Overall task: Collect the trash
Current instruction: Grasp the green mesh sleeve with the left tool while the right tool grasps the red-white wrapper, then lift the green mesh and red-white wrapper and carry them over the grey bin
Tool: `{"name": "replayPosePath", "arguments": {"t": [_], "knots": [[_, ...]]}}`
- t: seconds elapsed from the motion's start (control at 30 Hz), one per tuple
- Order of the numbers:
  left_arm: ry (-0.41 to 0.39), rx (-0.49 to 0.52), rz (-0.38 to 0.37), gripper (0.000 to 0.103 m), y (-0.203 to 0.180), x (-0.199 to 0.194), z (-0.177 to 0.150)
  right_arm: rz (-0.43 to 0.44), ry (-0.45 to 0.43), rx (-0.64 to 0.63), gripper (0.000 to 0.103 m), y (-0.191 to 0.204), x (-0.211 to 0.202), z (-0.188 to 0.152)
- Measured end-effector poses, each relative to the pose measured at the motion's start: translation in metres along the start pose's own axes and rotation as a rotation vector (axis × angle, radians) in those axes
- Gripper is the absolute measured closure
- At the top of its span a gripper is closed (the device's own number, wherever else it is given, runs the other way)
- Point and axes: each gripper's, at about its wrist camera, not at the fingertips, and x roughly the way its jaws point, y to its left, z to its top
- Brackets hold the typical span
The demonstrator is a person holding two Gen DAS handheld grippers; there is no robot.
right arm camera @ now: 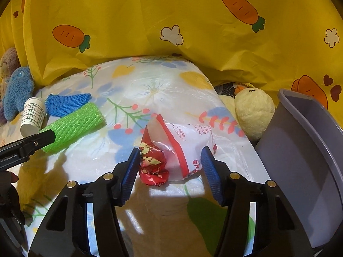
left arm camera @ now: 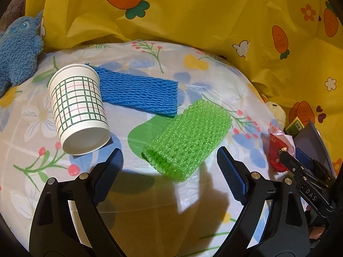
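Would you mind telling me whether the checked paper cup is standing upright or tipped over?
Tipped over: the paper cup lies on its side on the floral sheet, its round end facing the camera.

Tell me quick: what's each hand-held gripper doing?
Left hand-held gripper: open, holding nothing, green net between its jaws.
Right hand-held gripper: open around red wrapper, not clamped.

Bare floral cloth [left arm camera: 150, 192] lies open before the green foam net [left arm camera: 186, 141], while the paper cup [left arm camera: 78, 109] crowds its left and the grey bin [right arm camera: 304, 160] walls off the wrapper's [right arm camera: 153, 167] right.
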Motion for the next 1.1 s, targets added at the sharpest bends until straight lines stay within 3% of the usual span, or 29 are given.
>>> {"name": "replayPosePath", "arguments": {"t": [0.3, 0.57, 0.8, 1.1], "knots": [[0.024, 0.02, -0.024, 0.05, -0.002, 0.01, 0.001, 0.012, 0.003, -0.01, 0.052, 0.001, 0.001, 0.001], [-0.03, 0.044, -0.048, 0.091, -0.004, 0.0, 0.001, 0.02, -0.017, -0.025, 0.053, 0.004, -0.003, 0.001], [-0.098, 0.059, -0.062, 0.095, -0.008, -0.02, -0.001, 0.059, -0.069, -0.006, 0.055, 0.005, -0.023, -0.006], [-0.229, 0.127, -0.027, 0.095, -0.036, -0.077, -0.016, 0.108, -0.208, -0.027, 0.055, 0.013, -0.09, -0.018]]}}
